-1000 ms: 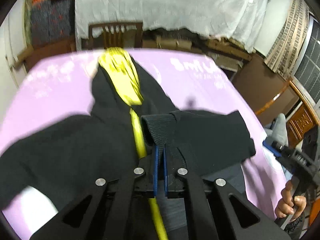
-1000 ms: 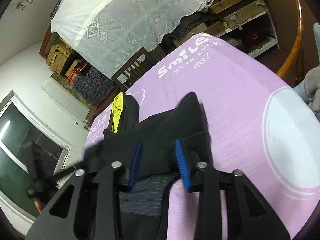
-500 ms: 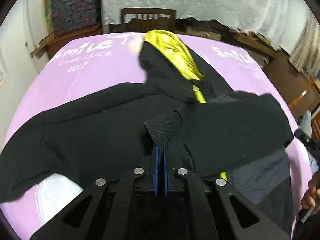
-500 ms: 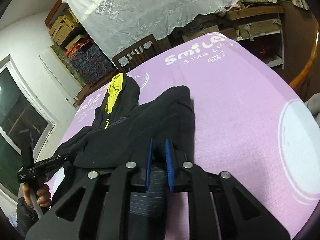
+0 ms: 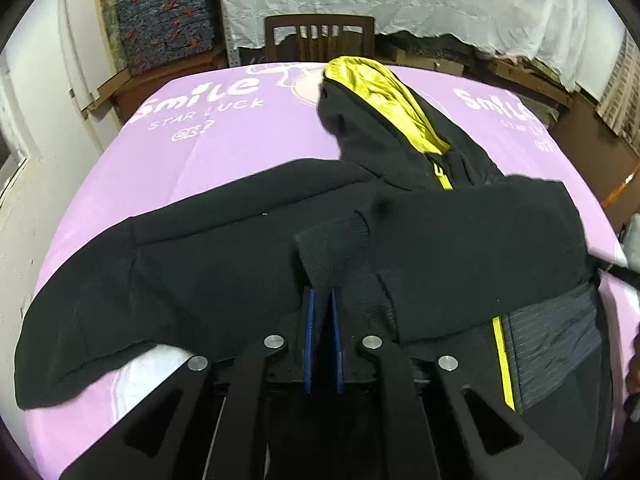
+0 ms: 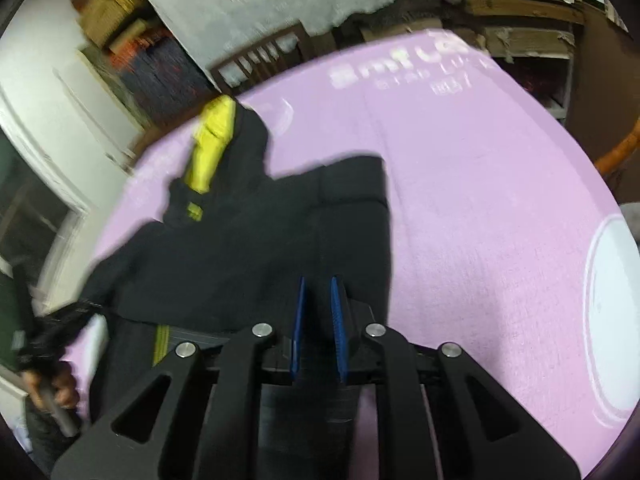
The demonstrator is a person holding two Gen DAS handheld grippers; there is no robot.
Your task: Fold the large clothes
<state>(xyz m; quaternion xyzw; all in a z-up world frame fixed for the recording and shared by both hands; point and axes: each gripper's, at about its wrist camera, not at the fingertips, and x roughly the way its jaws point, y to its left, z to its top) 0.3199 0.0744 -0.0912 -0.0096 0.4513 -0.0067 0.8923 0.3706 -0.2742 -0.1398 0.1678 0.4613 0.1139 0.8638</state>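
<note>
Pinching ribbed sleeve cuff (image 5: 332, 240) of black hoodie (image 5: 200, 264) in left claw (image 5: 321, 300).
Right claw (image 6: 319, 292) clamped on hoodie fabric; "Smile STAR LUCK" printed on pink counter (image 5: 224, 136) cover.

One black hoodie (image 5: 248, 264), one purple sheet (image 5: 240, 136), one wooden chair (image 5: 320, 40).

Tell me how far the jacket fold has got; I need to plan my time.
Done: one sleeve lies folded across the black hooded jacket on the purple sheet. In hand: the left tool pinches that sleeve's ribbed cuff; the right tool grips the jacket's edge. Left: the other sleeve, hood, body.
</note>
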